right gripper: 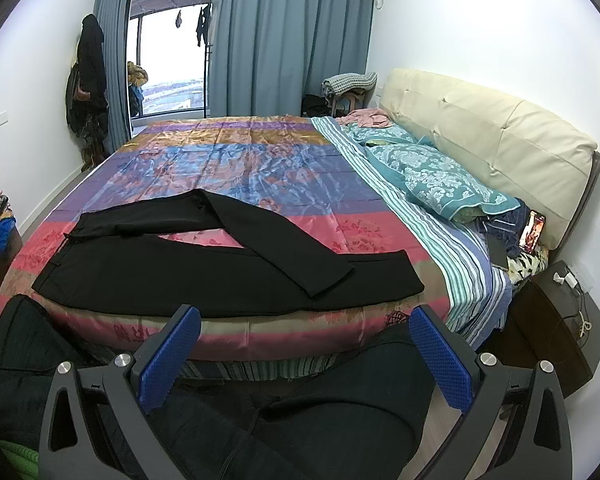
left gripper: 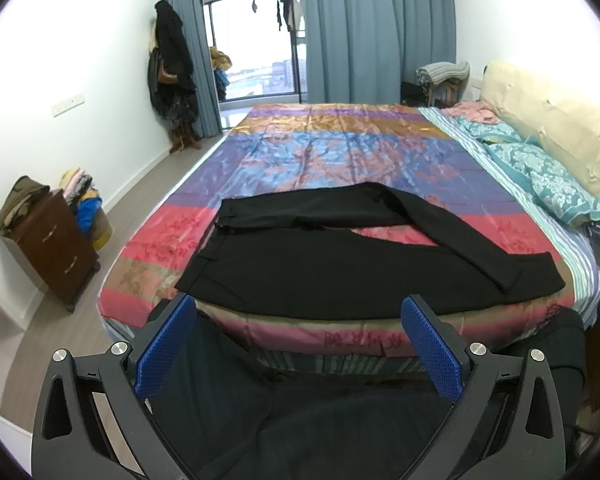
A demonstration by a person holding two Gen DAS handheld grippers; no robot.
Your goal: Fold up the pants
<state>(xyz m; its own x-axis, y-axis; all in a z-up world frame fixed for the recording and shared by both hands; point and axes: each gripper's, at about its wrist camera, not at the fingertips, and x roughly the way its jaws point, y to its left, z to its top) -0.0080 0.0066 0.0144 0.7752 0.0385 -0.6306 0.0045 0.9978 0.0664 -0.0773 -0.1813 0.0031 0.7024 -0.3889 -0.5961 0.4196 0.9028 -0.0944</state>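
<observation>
Black pants (left gripper: 340, 268) lie spread on the near part of the bed's colourful cover (left gripper: 340, 152). The waist is at the left, and the far leg bends back and lies across the near leg's hem at the right. The right wrist view shows the same pants (right gripper: 180, 276) with that leg crossing over. My left gripper (left gripper: 300, 312) is held open below the bed's near edge, short of the pants, nothing between its blue pads. My right gripper (right gripper: 306, 320) is open too, back from the bed edge, with nothing in it.
Teal pillows (right gripper: 440, 184) and a cream headboard (right gripper: 480, 140) line the bed's right side. A dark nightstand (right gripper: 556, 320) stands at the right, a brown drawer unit (left gripper: 56, 244) with clothes at the left. The person's dark clothing (left gripper: 320, 420) fills the foreground.
</observation>
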